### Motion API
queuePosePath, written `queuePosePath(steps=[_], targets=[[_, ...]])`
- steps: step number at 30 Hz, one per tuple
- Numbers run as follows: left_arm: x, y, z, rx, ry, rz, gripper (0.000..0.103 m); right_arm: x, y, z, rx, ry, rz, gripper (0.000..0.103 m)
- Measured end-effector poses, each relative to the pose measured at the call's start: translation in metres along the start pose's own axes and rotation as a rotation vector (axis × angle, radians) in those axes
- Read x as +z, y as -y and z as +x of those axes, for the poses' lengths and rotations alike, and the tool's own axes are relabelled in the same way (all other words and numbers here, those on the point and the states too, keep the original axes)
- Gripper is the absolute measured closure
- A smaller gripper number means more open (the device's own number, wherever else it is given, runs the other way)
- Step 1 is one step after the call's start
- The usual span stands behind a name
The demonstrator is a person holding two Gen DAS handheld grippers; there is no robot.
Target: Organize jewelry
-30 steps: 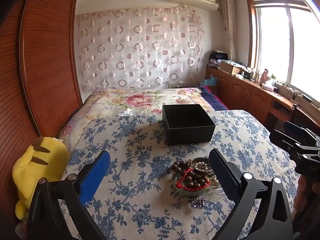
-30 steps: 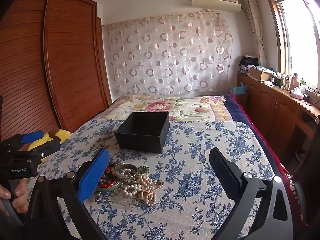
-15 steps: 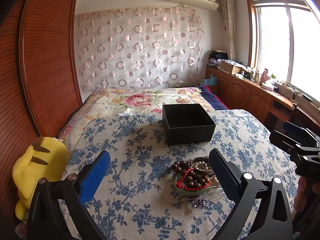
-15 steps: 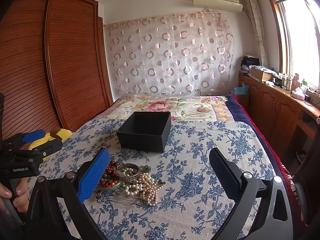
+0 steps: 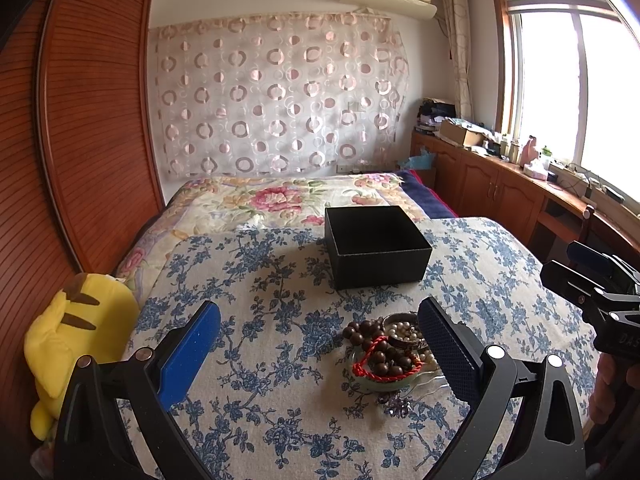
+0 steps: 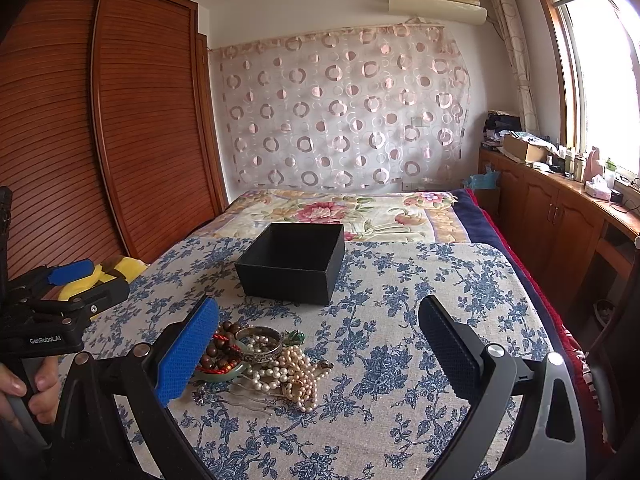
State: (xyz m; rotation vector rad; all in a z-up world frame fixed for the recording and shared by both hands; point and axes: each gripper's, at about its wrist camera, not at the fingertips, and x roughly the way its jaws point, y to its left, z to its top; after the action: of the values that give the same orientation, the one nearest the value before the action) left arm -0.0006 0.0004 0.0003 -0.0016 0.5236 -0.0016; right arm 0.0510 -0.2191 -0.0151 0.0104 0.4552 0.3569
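A heap of jewelry lies on the blue-flowered cloth: brown wooden beads with a red cord (image 5: pixel 380 360), a silver bangle (image 6: pixel 259 343), a pearl necklace (image 6: pixel 292 372), a green brooch (image 6: pixel 294 336) and a metal hair comb (image 6: pixel 244 396). An empty black box (image 5: pixel 376 246) (image 6: pixel 294 262) stands open behind the heap. My left gripper (image 5: pixel 320 344) is open, with the heap just inside its right finger. My right gripper (image 6: pixel 320 344) is open too, with the heap by its left finger. Neither holds anything.
The cloth covers a table (image 6: pixel 400 340) pushed against a floral bed (image 5: pixel 280 200). A yellow plush toy (image 5: pixel 76 344) sits at the left by the wooden wardrobe (image 5: pixel 92 120). Wooden cabinets (image 6: pixel 560 216) under the window line the right side.
Both grippers have barely shifted; the right one tilted slightly so the scene sits a little lower. The jewelry and box have not moved.
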Motion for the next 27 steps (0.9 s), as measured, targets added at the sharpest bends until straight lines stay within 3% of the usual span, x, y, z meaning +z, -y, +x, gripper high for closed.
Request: queuePosePath(steps=[27], targets=[[0.0009,-0.0016,-0.0001,-0.001,0.002,-0.001,0.008,0.0020,-0.0023,-0.0055,0.009,0.001,-0.003,0.002]])
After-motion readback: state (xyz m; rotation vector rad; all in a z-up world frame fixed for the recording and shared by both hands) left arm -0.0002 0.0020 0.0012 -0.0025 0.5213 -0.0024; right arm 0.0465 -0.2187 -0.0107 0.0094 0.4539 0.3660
